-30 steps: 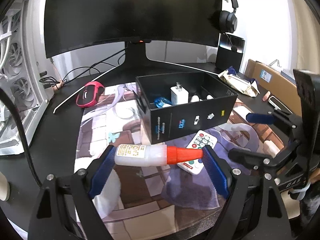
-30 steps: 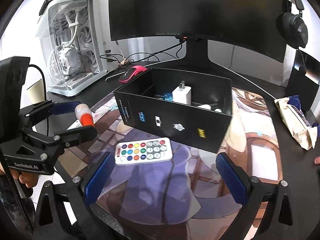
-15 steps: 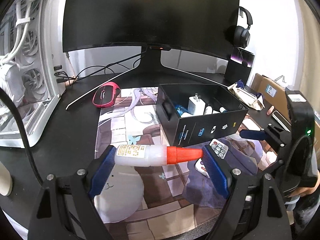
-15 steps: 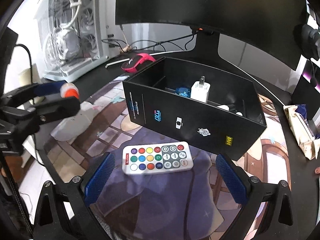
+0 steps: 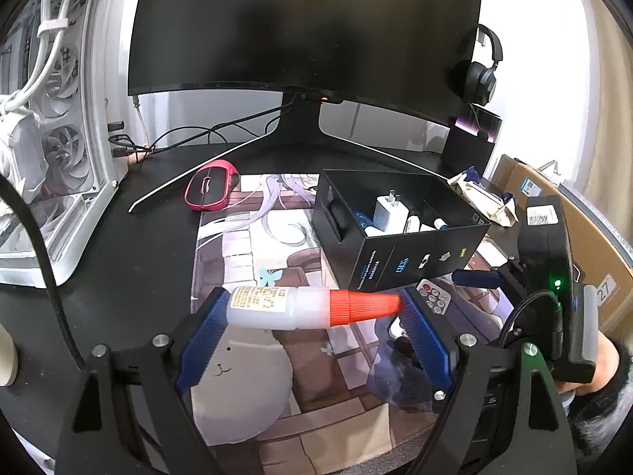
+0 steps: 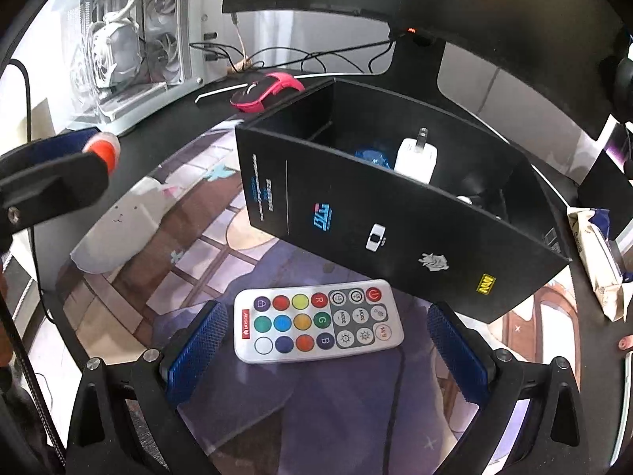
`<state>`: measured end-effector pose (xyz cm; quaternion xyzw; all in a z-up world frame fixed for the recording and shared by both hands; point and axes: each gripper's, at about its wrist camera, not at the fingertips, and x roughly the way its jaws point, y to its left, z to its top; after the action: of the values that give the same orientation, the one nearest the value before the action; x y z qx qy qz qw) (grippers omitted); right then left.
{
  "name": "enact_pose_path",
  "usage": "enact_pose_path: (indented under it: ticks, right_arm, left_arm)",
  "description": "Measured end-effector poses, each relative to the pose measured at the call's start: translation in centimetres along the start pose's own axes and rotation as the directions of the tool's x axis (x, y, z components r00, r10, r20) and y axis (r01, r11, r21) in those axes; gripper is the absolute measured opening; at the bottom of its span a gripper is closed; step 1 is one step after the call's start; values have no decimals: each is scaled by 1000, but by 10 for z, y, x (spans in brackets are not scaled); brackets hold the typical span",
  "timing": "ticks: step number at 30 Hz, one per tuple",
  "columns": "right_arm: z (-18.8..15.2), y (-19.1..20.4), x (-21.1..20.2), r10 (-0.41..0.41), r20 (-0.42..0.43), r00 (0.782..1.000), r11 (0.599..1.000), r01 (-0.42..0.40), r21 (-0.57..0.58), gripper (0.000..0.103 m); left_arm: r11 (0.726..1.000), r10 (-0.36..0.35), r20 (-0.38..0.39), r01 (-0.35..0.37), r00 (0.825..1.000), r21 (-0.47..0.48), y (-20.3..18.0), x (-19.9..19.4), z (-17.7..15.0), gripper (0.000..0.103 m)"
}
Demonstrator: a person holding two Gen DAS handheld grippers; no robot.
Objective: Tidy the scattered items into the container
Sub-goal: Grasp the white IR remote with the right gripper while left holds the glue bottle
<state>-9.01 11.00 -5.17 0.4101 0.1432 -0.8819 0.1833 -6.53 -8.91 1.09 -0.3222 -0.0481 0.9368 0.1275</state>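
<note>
My left gripper (image 5: 312,308) is shut on a white glue bottle (image 5: 277,306) with an orange cap, held lengthwise between the blue pads above the desk mat. The open black box (image 5: 399,257) stands to its right, holding a white charger (image 5: 387,211) and several small items. In the right wrist view, my right gripper (image 6: 328,340) is open and low over the mat, its blue pads on either side of the white remote (image 6: 316,320) with coloured buttons, not touching it. The black box (image 6: 395,213) lies just behind the remote. The bottle's orange cap (image 6: 105,152) shows at far left.
A pink mouse (image 5: 209,190) lies behind the mat near the monitor stand (image 5: 300,126). A white PC case (image 5: 47,138) fills the left. A crumpled snack packet (image 6: 597,253) and a cardboard box (image 5: 573,229) sit to the right. A person's hand (image 5: 593,368) grips the right tool.
The left gripper carried the bottle leftward, away from the box. The right gripper came down and forward, so the remote now sits between its pads.
</note>
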Motion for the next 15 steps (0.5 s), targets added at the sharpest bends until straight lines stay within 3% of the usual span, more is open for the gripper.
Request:
enact_pose_path:
  ticks: [9,15]
  right_arm:
    - [-1,-11,8,71,-10,997,996,-70,56,102]
    - [-5,-9,8,73,16,997,996,-74,50,102]
  left_arm:
    - [1000,-6,-21,6,1000,-8,2,8,-4,86]
    - [1000,-3,-34,3,999,-15,4,13,-5,86]
